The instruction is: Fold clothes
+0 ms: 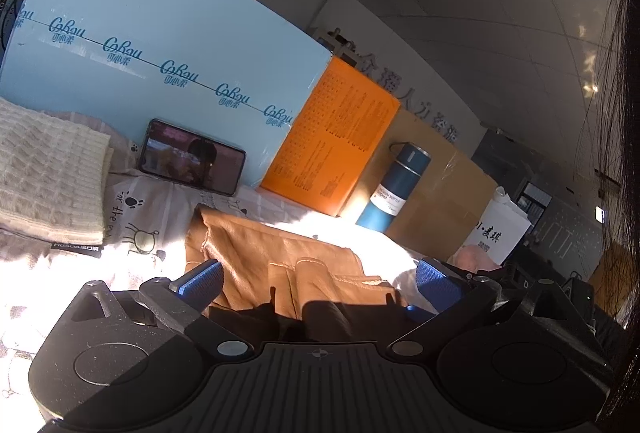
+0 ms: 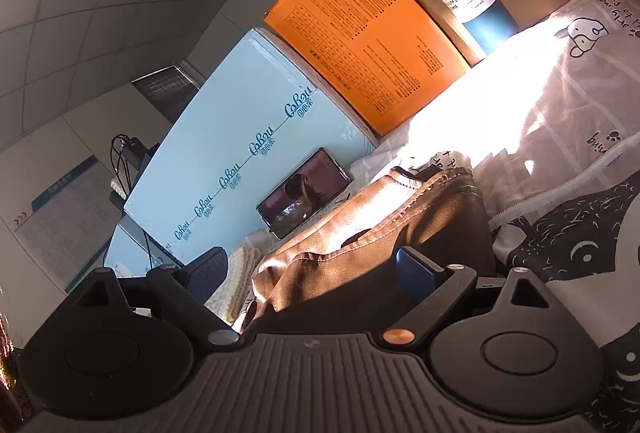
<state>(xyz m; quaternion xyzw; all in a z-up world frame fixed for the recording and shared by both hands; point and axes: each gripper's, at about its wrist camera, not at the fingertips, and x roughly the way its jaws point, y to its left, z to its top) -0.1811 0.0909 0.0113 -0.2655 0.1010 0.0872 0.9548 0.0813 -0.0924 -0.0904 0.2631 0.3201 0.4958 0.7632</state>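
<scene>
Tan-brown stitched cloth garment (image 1: 276, 265), one only, lay bunched on the printed bedsheet (image 1: 140, 209), its length running away toward the boxes. Left gripper (image 1: 318, 279) and right gripper (image 2: 312, 267) both gaped wide, empty.

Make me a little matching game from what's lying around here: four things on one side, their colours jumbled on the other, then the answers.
Things:
1. bottle
2. knitted cloth
3. garment between the grippers
4. box beside the bottle

Colours:
a. orange
b. brown
c. dark teal with a white label
d. cream

Pairs: 1-c, 2-d, 3-b, 4-a
</scene>
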